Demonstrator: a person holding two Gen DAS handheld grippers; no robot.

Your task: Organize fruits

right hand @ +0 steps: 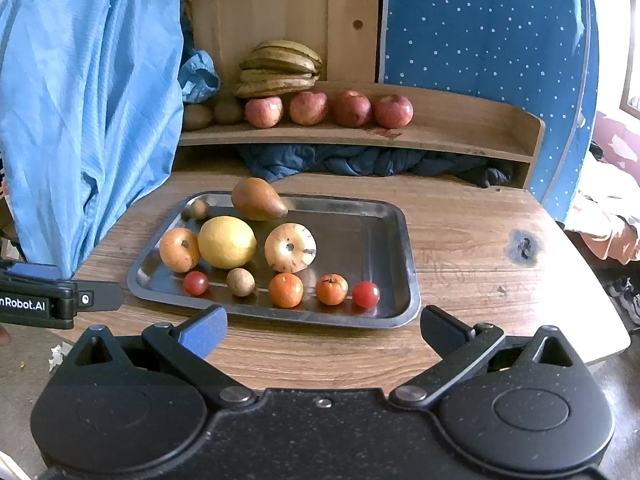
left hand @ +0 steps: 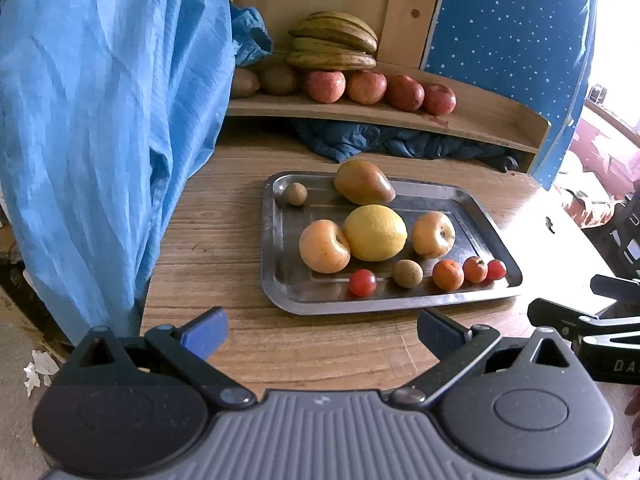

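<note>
Both our claws, left (left hand: pixel 322 334) and right (right hand: pixel 324 332), gape empty; tray (right hand: pixel 404 216) at twelve o'clock, nearer the right.

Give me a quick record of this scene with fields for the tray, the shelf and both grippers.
tray: metal, on wooden table
on tray: lemon, pear, two pale apples, two small oranges, two red cherry-sized fruits, two small brown fruits
shelf: bananas, four red apples, brownish fruits at left
left gripper: open, empty
right gripper: open, empty

left gripper (left hand: pixel 322 332) jaws wide apart, empty; right gripper (right hand: pixel 323 330) likewise.
</note>
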